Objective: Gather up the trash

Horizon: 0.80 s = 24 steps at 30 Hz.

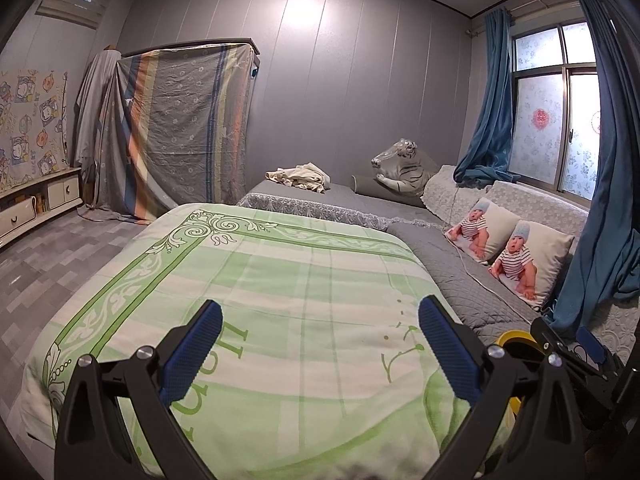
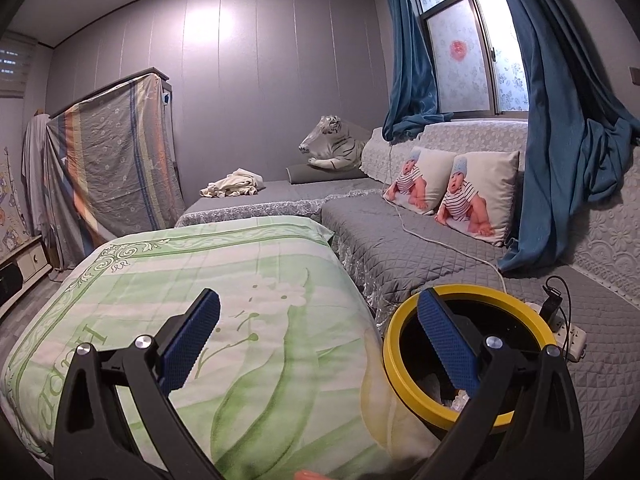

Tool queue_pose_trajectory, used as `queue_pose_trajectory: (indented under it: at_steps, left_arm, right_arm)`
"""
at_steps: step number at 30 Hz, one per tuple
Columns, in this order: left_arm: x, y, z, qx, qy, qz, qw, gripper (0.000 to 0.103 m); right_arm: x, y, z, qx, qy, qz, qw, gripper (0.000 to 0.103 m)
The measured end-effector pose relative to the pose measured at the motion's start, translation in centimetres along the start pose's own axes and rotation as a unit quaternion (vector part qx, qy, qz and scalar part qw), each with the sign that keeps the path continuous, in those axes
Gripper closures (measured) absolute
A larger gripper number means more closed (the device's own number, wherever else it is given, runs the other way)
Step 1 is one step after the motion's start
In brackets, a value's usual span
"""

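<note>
A round bin with a yellow rim [image 2: 404, 380] stands on the grey quilted mattress beside the green and white quilt [image 2: 224, 304]. Pale crumpled trash [image 2: 458, 400] lies inside it. My right gripper [image 2: 318, 334] hovers open over the quilt's edge, its right finger in front of the bin's mouth, nothing between the pads. My left gripper [image 1: 320, 340] is open above the green quilt [image 1: 280, 280], holding nothing. In the left wrist view the bin's yellow rim [image 1: 516, 338] shows at the right, partly hidden by the other gripper's black frame [image 1: 568, 348].
Two baby-print pillows [image 2: 452, 190] lean on the padded backrest under blue curtains [image 2: 560, 120]. A white power strip [image 2: 570, 336] with a cable lies right of the bin. A plush tiger [image 2: 334, 146] and a crumpled cloth [image 2: 234, 186] sit farther back. A sheet-draped wardrobe [image 1: 176, 128] stands left.
</note>
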<state>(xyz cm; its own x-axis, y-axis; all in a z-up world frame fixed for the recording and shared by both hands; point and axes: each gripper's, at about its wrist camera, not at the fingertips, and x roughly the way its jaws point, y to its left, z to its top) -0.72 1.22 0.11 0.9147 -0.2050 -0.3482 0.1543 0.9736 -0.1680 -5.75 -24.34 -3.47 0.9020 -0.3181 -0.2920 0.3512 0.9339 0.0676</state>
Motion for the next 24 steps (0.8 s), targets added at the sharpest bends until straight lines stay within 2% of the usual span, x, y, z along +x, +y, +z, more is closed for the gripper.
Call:
queue_pose_trajectory:
  at_steps: [24]
  left_arm:
    - [-0.03, -0.41, 0.1, 0.0, 0.006, -0.01, 0.9999, 0.008]
  right_arm:
    - [0.78, -0.08, -0.21, 0.001, 0.011, -0.001, 1.0, 0.008]
